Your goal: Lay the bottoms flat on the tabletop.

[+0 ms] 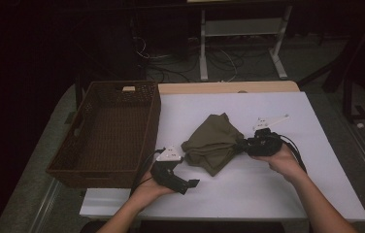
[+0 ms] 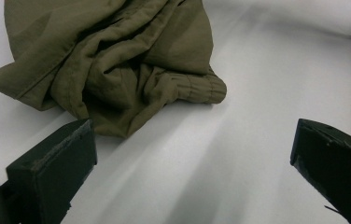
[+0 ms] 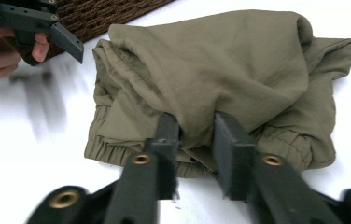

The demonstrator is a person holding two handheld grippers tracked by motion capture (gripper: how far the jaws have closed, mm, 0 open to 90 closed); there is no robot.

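An olive-green garment (image 1: 214,141) lies crumpled and roughly folded at the middle of the white table (image 1: 268,189). My right gripper (image 1: 242,145) is at its right edge, shut on a fold of the cloth; in the right gripper view the jaws pinch the garment (image 3: 220,74) at my right gripper (image 3: 196,140). My left gripper (image 1: 190,184) is held low in front of the garment's left corner, open and empty. In the left gripper view the garment (image 2: 113,60) lies beyond the wide-apart jaws of my left gripper (image 2: 192,154), a short gap away.
A dark brown wicker basket (image 1: 74,160) stands empty at the table's left side, its wall (image 3: 103,16) close behind the left hand (image 3: 5,51). Bare white table surface lies in front of and right of the garment. Desk legs and cables are on the floor beyond.
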